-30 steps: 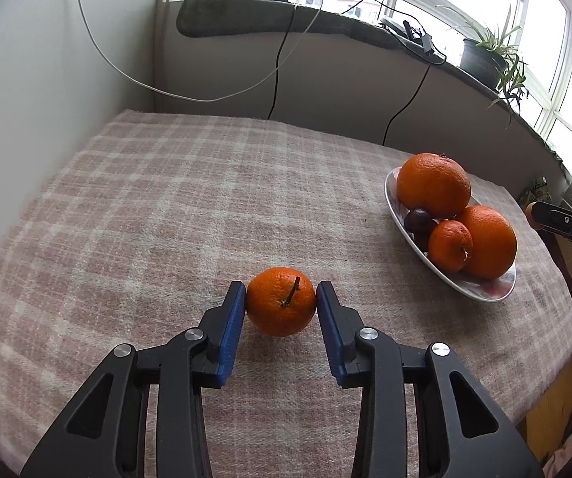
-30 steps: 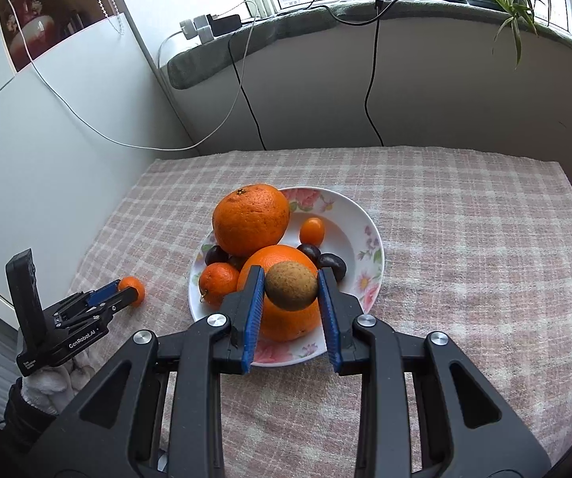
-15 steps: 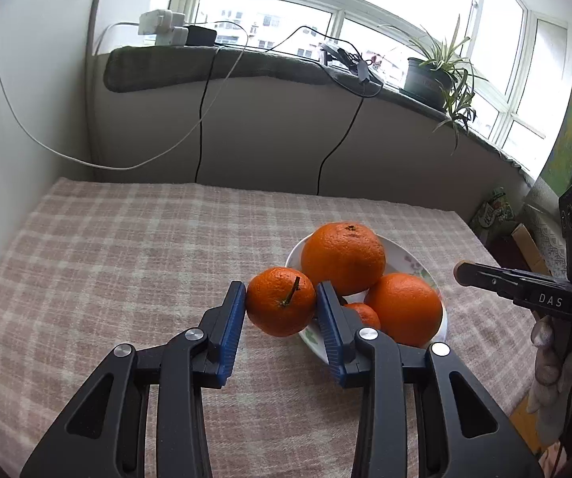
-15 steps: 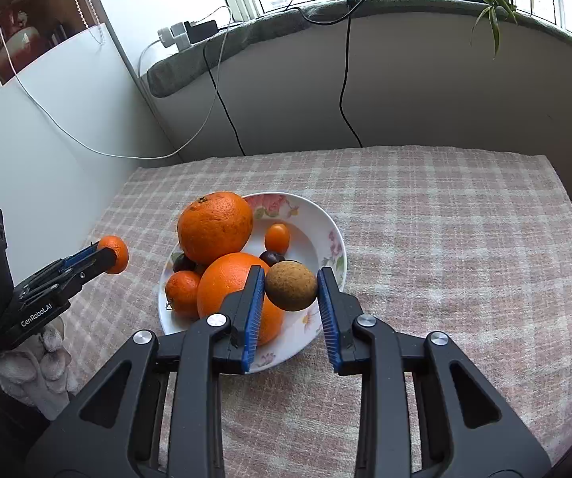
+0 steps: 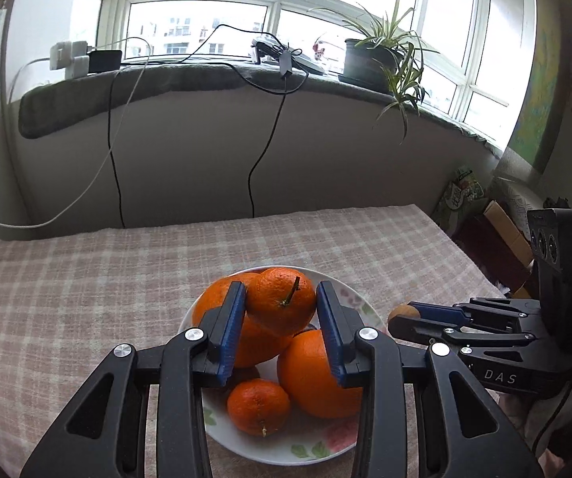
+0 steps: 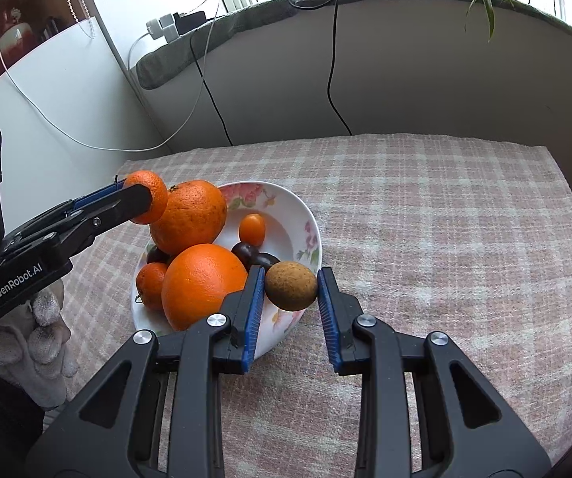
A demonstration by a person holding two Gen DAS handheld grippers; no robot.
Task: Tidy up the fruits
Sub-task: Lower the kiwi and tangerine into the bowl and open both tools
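A white flowered plate (image 6: 306, 215) on the checked tablecloth holds two large oranges (image 6: 194, 215), a small mandarin (image 6: 150, 285), a kumquat (image 6: 252, 229) and dark plums (image 6: 254, 255). My left gripper (image 5: 280, 304) is shut on a stemmed mandarin (image 5: 280, 302) and holds it above the plate's fruit pile; it also shows in the right wrist view (image 6: 146, 195). My right gripper (image 6: 290, 290) is shut on a brown kiwi (image 6: 290, 285) over the plate's near right rim; in the left wrist view the kiwi (image 5: 401, 312) shows at that gripper's tip.
The checked tablecloth (image 6: 445, 219) covers the table, whose right edge drops off (image 5: 473, 259). A grey wall and windowsill with cables (image 5: 254, 75) and a potted plant (image 5: 369, 59) stand behind. Boxes (image 5: 501, 227) lie beyond the table's right side.
My left gripper has carried the mandarin from the bare cloth at the left over to above the plate. My right gripper with the kiwi has shifted to the plate's right rim.
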